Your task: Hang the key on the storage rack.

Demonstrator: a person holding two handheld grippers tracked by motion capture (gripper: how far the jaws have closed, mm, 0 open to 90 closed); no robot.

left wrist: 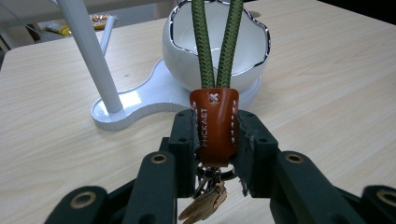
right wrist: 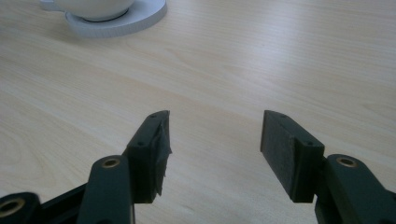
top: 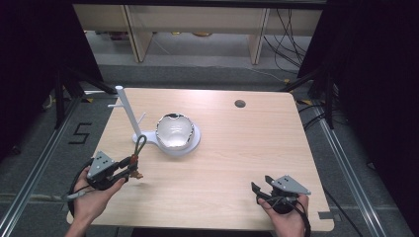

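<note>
Right now the left gripper [left wrist: 214, 140] has its jaws clamped on the brown leather tab of a keychain [left wrist: 214, 126] — its green cord loop [left wrist: 215, 44] rises straight up from between the fingers [left wrist: 184, 135], while the metal keys hang below them. Just beyond the fingertips stand the white bowl [left wrist: 215, 51] and the white stand [left wrist: 93, 60], on a shared base. Meanwhile the right gripper [right wrist: 214, 140] hangs with jaws spread wide over bare table [right wrist: 261, 60] — nothing between them.
</note>
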